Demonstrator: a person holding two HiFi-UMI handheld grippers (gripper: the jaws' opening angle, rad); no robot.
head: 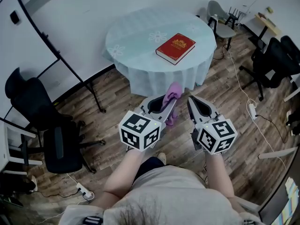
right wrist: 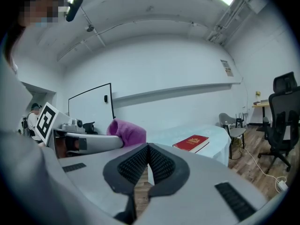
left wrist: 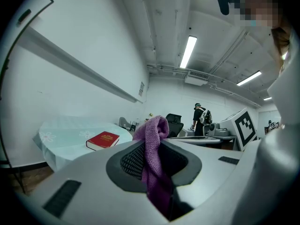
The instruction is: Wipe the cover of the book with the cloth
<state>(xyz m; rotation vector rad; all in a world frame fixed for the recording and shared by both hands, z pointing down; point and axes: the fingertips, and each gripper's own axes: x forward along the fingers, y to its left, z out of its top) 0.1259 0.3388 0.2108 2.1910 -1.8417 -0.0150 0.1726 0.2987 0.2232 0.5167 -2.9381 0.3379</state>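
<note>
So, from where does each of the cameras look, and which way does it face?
Head view: on the person's head, steeply down at the pale blue round table and red hardcover book; forearms, left gripper, right gripper show.
Left gripper view: on the left gripper, along its jaws shut on the purple knitted cloth, toward the book.
Right gripper view: on the right gripper, along its shut, empty jaws, toward the book.
Shared: book, cloth.

Legible text: none.
- Red book (head: pixel 175 47), on desk: gold emblem and lettering on cover, too small to read.
- Left marker cube (head: pixel 139 131), right marker cube (head: pixel 216 135): black-and-white square patterns, no characters.
- Wall notice (right wrist: pixel 227 68): print indistinct.
</note>
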